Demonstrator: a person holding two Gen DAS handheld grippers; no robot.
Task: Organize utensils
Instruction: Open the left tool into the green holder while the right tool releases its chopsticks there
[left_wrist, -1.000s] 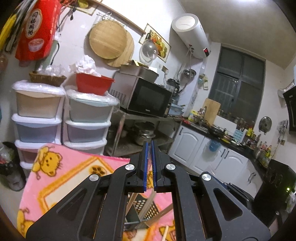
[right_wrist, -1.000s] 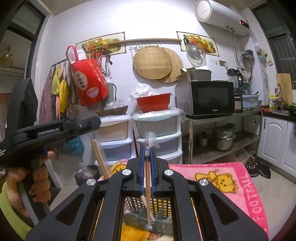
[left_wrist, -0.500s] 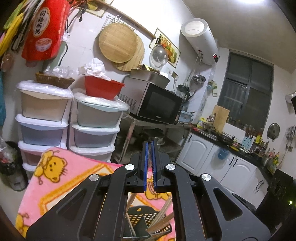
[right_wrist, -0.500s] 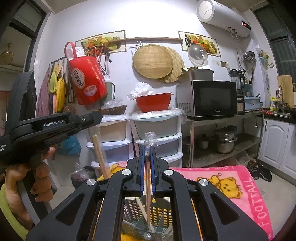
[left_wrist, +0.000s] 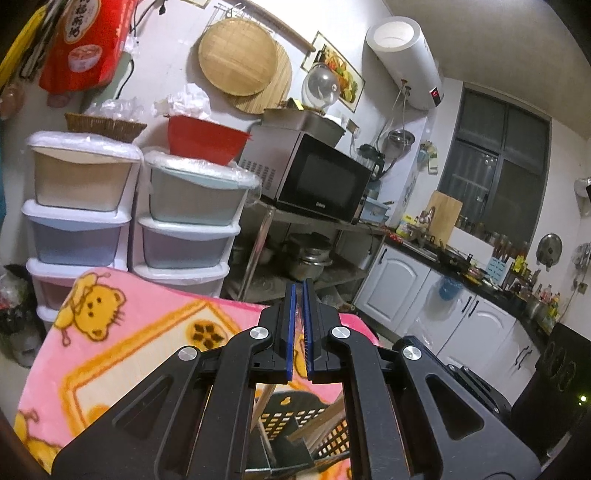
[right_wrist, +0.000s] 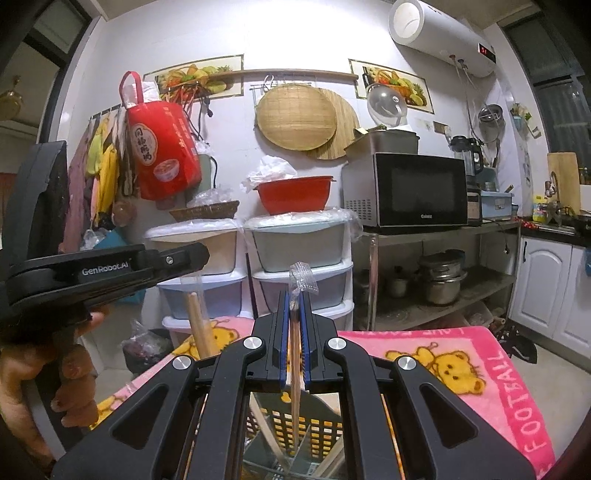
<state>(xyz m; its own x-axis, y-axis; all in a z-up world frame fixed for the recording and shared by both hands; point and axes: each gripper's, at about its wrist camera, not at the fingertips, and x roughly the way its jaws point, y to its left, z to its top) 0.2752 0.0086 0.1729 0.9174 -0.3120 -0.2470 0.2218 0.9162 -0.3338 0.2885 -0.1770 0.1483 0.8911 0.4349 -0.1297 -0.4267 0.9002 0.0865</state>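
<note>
I have the right hand-held gripper (right_wrist: 294, 341) pinching a wrapped chopstick (right_wrist: 294, 373) upright, its lower end down inside the dark slotted basket (right_wrist: 291, 424) just beneath, so it can drop straight into a compartment; which one I cannot tell. The basket sits on the pink bear blanket (right_wrist: 461, 365) covering the bench, with other chopsticks (right_wrist: 201, 328) leaning in it toward the left. My left hand-held gripper (left_wrist: 299, 332) hangs above the basket (left_wrist: 295, 417) with its pads nearly pressed together and seemingly nothing between them, I judge waiting clear.
</note>
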